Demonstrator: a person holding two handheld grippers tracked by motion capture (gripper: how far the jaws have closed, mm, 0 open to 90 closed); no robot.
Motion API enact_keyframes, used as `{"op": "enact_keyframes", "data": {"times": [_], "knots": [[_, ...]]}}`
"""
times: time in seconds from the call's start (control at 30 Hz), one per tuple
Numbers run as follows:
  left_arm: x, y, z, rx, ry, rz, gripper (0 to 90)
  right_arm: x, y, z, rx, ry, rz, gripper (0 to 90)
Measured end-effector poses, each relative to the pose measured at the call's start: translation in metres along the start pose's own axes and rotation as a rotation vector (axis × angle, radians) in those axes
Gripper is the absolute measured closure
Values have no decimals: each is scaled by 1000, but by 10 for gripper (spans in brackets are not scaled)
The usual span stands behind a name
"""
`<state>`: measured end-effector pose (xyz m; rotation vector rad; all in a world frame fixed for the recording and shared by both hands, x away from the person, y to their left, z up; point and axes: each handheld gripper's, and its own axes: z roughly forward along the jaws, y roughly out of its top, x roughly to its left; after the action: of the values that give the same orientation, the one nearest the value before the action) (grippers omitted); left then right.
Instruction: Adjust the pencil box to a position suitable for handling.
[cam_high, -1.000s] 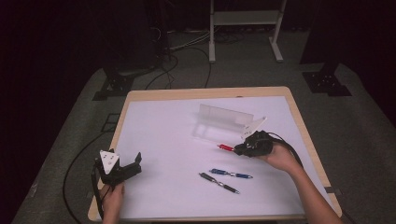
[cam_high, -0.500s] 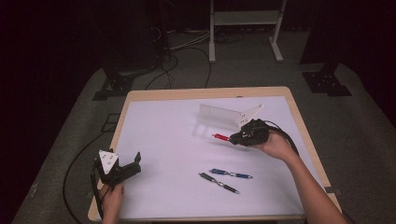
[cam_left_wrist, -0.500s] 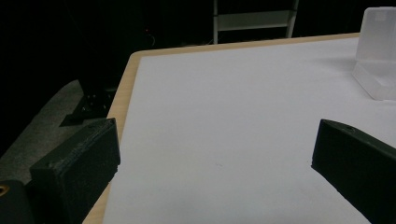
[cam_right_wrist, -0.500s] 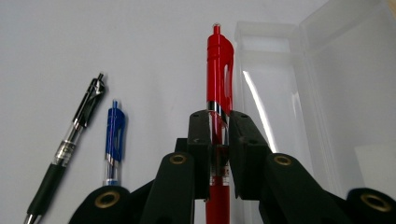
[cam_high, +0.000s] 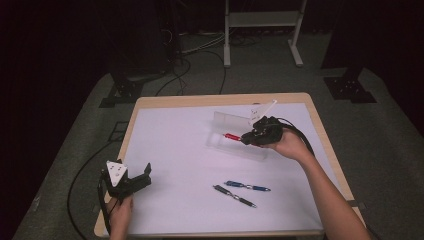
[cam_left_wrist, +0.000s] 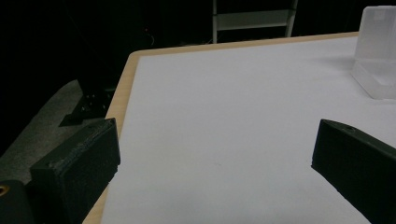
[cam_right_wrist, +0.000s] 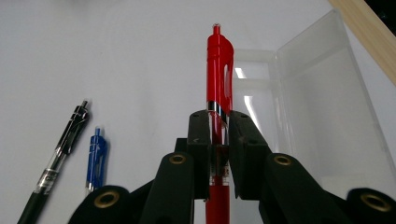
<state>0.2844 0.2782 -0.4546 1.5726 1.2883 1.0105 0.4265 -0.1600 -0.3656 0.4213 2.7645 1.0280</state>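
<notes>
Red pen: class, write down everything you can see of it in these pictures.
The red pen is glossy plastic with a clip, a click button at its far end and a silver band mid-body. The right tool is shut on it at that band. It is held off the table, pointing over the clear case.

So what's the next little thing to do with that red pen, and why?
Probably ease the right tongs forward and down until the red pen hangs over the open clear case, then let go. The tongs are shut on the pen, its tip sits near the case's edge, and the black pen and blue pen lie on the table.
</notes>
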Motion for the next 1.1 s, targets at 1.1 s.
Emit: {"op": "enact_keyframes", "data": {"times": [1.1], "knots": [[0, 0, 1, 2, -10, -6, 4, -35, -12, 47, 72, 0, 35, 783]]}}
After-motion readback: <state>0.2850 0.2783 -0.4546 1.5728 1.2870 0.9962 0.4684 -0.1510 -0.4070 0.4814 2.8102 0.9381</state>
